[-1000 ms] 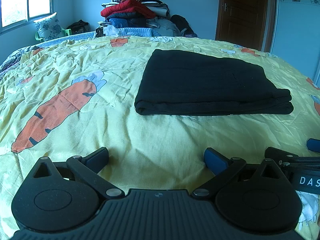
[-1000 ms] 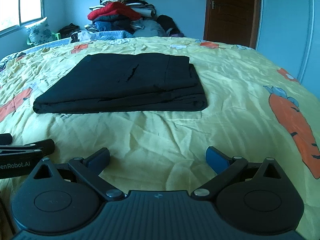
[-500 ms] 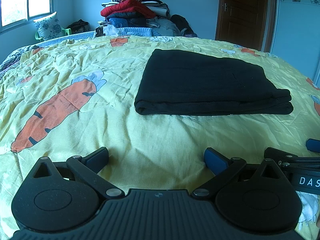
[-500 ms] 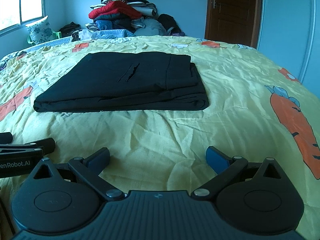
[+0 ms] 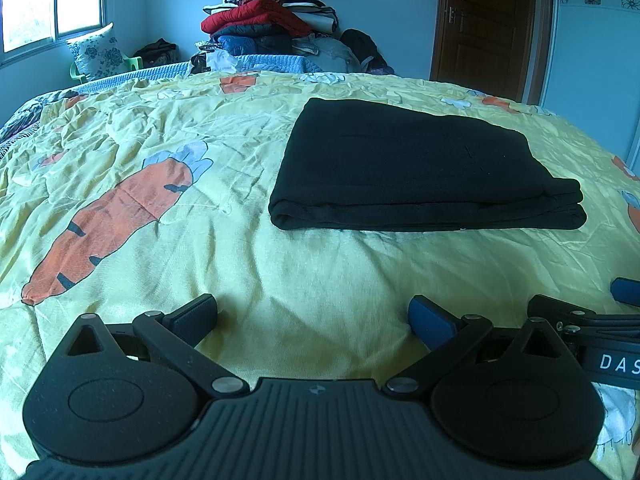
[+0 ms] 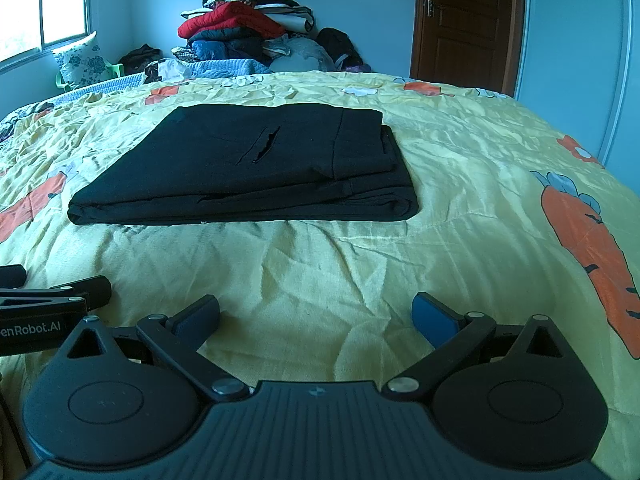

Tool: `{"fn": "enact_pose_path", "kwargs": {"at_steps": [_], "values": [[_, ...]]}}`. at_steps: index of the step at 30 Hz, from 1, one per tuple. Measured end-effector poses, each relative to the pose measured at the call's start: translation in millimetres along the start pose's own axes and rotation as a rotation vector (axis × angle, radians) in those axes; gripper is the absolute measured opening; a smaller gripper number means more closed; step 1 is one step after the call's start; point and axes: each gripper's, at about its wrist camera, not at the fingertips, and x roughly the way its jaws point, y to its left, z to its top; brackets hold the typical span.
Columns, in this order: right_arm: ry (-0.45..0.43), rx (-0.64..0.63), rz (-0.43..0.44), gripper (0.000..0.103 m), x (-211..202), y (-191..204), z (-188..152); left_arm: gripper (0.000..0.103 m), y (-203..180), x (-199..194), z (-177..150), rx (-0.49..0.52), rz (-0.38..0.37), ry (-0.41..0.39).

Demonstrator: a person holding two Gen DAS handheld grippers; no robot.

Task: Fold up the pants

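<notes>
Nearest, the left gripper (image 5: 313, 318) and right gripper (image 6: 316, 318) sit low over the yellow quilt (image 6: 320, 264), side by side, each with jaws spread wide and holding nothing. Farther up the bed, the black pants (image 6: 256, 164) lie folded flat in a neat rectangle, well apart from both. Beyond, a clothes pile (image 6: 244, 28) and a door (image 6: 466, 20).
</notes>
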Motion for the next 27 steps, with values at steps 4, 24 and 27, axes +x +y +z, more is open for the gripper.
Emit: {"fn": "enact_pose_path", "kwargs": {"at_steps": [4,24,27], "values": [[0.003,-0.019,0.005,0.103,0.5,3.7,0.3,0.103,0.0,0.0,0.0,0.000,0.000,0.000],[0.001,0.017,-0.035,0.103,1.9,-5.6,0.8,0.103,-0.1,2.2,2.5,-0.013,0.017,0.002],[0.001,0.017,-0.034,0.103,2.0,-6.8,1.0,0.103,-0.1,2.3,2.3,-0.013,0.017,0.001]]}}
